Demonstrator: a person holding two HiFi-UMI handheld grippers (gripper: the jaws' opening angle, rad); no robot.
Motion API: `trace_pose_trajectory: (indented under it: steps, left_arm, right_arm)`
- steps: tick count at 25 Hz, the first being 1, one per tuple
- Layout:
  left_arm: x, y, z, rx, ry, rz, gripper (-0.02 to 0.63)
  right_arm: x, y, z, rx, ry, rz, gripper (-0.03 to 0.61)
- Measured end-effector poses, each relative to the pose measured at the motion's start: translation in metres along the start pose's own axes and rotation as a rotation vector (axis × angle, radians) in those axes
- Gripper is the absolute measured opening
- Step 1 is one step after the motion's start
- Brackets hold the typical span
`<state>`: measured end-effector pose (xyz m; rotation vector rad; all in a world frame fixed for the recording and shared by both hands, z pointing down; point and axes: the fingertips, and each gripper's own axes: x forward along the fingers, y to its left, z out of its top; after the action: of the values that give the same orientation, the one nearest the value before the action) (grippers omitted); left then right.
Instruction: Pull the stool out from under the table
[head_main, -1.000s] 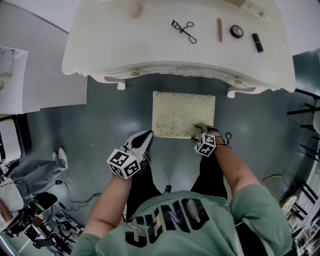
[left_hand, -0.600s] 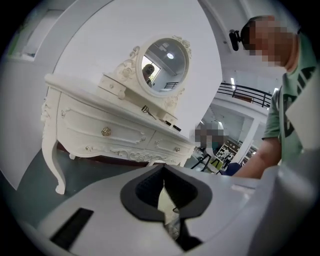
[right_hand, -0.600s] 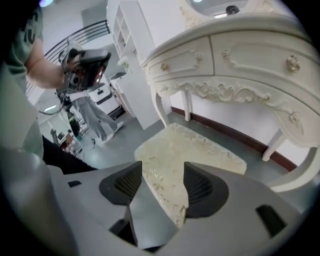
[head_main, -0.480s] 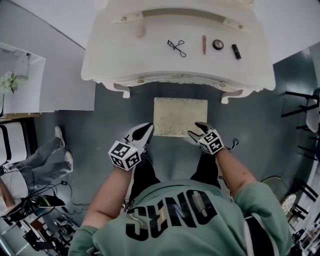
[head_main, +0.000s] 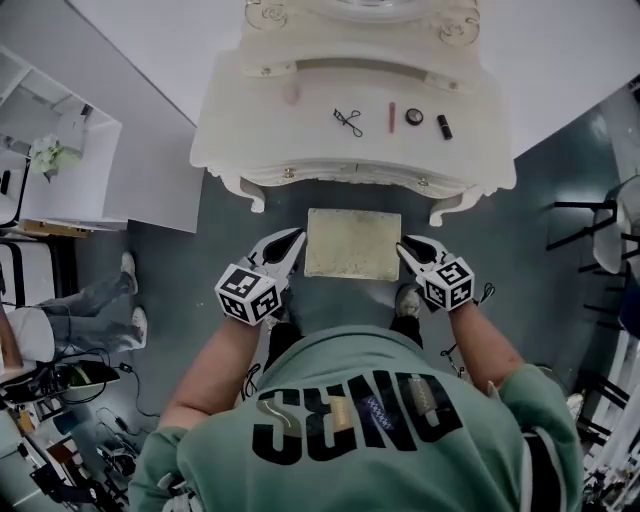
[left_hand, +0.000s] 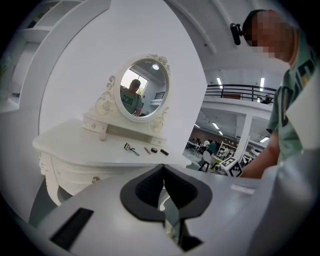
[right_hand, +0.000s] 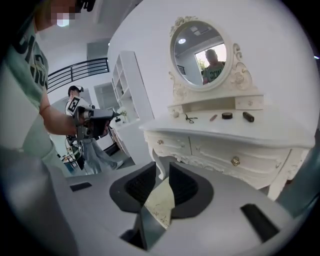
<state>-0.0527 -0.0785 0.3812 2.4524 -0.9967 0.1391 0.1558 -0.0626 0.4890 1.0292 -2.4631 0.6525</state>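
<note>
Head view looked steeply down on the stool (head_main: 352, 243), which stood on the grey floor (head_main: 190, 240) just in front of the white table (head_main: 300, 140), between its two front legs, with its whole cream seat in plain sight. The left tongs (head_main: 293, 240) hung just beside the seat's left edge, the right tongs (head_main: 406, 248) just beside its right edge. In the left gripper view the jaws met at their tips, with only a thin slit lower down and nothing held in them. In the right gripper view the jaws were closing with a narrow gap left between them; the speckled seat showed through that gap, but the pads did not visibly press on it. An eyelash curler (head_main: 348, 121) and a few small cosmetics lay on the tabletop.
</note>
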Motion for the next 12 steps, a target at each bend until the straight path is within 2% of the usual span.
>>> trace_pose_trajectory:
  steps: [6,12]
  left_arm:
    - [-0.017,-0.033,0.043,0.046,-0.057,-0.016,0.011]
    - [-0.042,-0.057,0.066,0.087,-0.099,-0.029,0.011]
  right_arm:
    - [-0.045,0.015,0.059,-0.004,-0.105,-0.005,0.014]
    - [-0.08,0.032,0.093,-0.039,-0.161,-0.019,-0.005]
